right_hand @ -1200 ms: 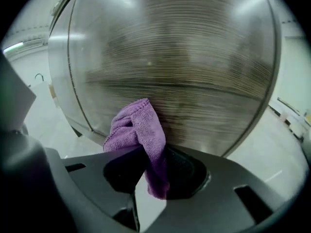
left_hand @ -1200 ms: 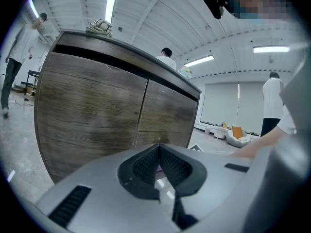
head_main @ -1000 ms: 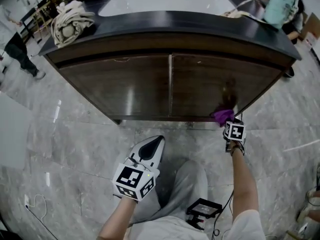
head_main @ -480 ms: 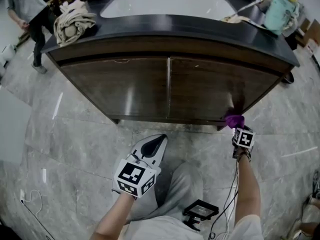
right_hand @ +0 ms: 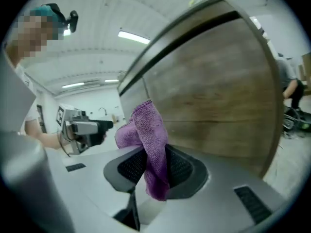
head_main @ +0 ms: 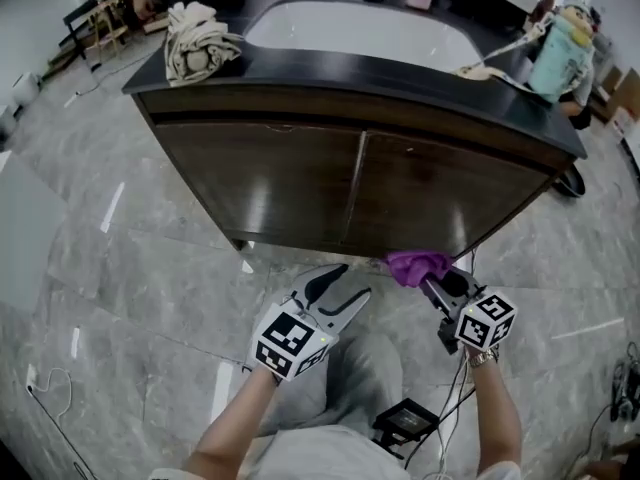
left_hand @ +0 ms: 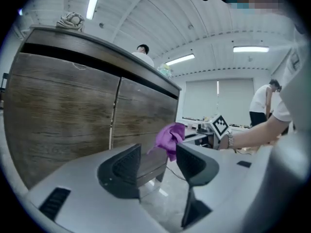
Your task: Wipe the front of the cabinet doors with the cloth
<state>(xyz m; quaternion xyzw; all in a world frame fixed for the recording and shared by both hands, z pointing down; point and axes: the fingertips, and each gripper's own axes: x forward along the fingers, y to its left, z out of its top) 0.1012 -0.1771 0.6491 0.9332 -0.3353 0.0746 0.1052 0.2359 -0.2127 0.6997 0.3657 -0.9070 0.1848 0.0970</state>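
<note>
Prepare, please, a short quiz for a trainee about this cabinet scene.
1. Which gripper holds the purple cloth?
2. True or false: the cabinet doors stand open.
3. What lies on the countertop at the head view's left? A) pale bundle B) red bucket C) books
Key: 1. The right gripper, fingers shut on it. 2. False: both are closed. 3. A.
</note>
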